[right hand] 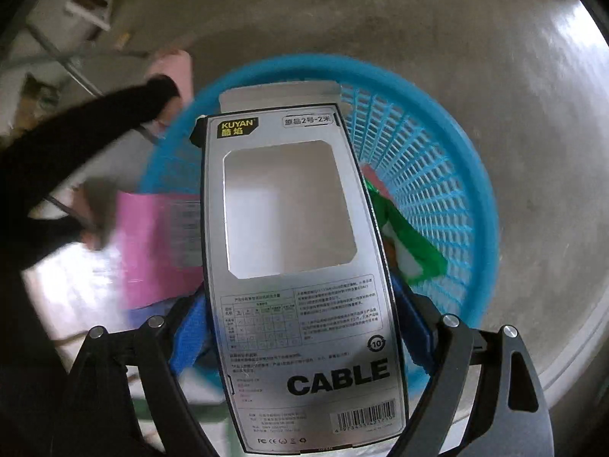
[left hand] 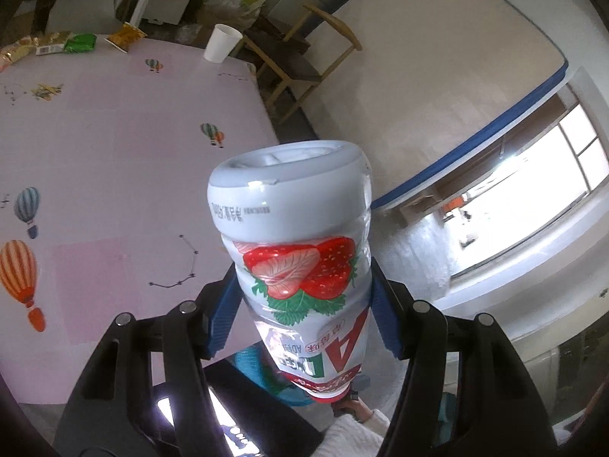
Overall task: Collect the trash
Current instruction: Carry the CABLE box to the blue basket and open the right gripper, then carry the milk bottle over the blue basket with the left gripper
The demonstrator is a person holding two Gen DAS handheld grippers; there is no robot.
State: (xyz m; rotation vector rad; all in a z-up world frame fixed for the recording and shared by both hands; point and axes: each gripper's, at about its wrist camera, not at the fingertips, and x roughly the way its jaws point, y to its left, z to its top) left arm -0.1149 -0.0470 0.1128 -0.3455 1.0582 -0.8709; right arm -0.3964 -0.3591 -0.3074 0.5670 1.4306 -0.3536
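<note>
Clamping a bottle (left hand: 300, 262), left gripper (left hand: 304, 304); right gripper (right hand: 300, 335) grasping cable box (right hand: 297, 266).

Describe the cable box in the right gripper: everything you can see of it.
The cable box is a tall, flat, grey cardboard carton with black edges, printed "KUYAN" at its far end and "CABLE" near the camera, plus a spec table and barcode. A cut-out window shows a white, seemingly empty inside. A white flap sticks out at the far end. It lies lengthwise between the blue pads of the right gripper, poised above the blue mesh basket.
</note>
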